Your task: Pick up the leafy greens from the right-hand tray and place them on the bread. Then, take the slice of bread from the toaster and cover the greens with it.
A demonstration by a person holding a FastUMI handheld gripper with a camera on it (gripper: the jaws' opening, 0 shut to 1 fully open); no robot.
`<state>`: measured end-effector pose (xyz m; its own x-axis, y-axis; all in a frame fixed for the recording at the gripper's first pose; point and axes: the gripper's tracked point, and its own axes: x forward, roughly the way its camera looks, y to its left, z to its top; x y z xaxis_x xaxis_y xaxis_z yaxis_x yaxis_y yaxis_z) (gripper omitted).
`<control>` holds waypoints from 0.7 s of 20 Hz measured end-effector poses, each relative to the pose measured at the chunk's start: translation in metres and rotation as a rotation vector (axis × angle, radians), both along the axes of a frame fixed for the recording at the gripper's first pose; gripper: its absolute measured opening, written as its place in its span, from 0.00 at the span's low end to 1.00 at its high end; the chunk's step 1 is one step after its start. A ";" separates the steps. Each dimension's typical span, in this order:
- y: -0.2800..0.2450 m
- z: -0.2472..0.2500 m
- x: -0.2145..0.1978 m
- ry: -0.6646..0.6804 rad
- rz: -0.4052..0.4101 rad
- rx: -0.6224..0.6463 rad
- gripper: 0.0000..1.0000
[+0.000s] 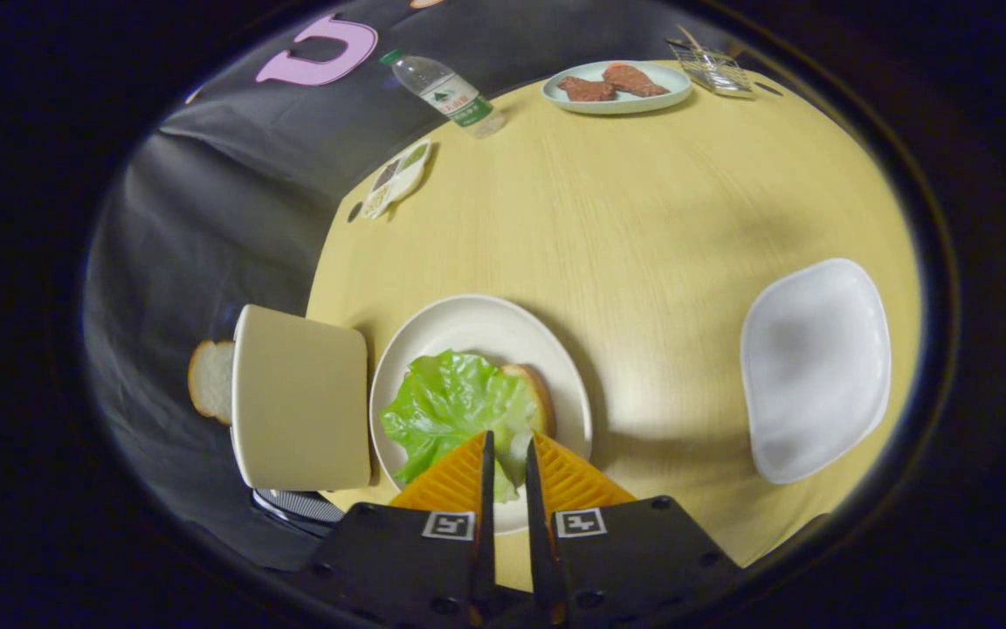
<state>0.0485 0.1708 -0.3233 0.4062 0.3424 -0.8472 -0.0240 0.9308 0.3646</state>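
My gripper, fingers nearly together, over floppy greens; toaster left holds squishy bread slice, pinch its crust.

a: light ok?
b: bright overhead on table, soft shadows by plate & tray. strong fisheye bend at edges, bottle a bit soft.

A crinkly leafy green lies flat on a slice of bread at the bottom middle of the frame. Another bread slice sticks out of the toaster at lower left. The white tray sits at right.
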 end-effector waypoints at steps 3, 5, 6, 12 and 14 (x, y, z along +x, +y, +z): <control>-0.011 0.011 0.002 0.002 -0.019 -0.024 0.39; -0.014 0.022 0.001 -0.006 -0.017 -0.040 0.57; -0.014 0.028 -0.001 -0.011 -0.006 -0.047 0.66; 0.011 0.069 -0.009 -0.015 0.016 -0.039 1.00; 0.022 0.078 -0.016 0.019 -0.006 -0.009 1.00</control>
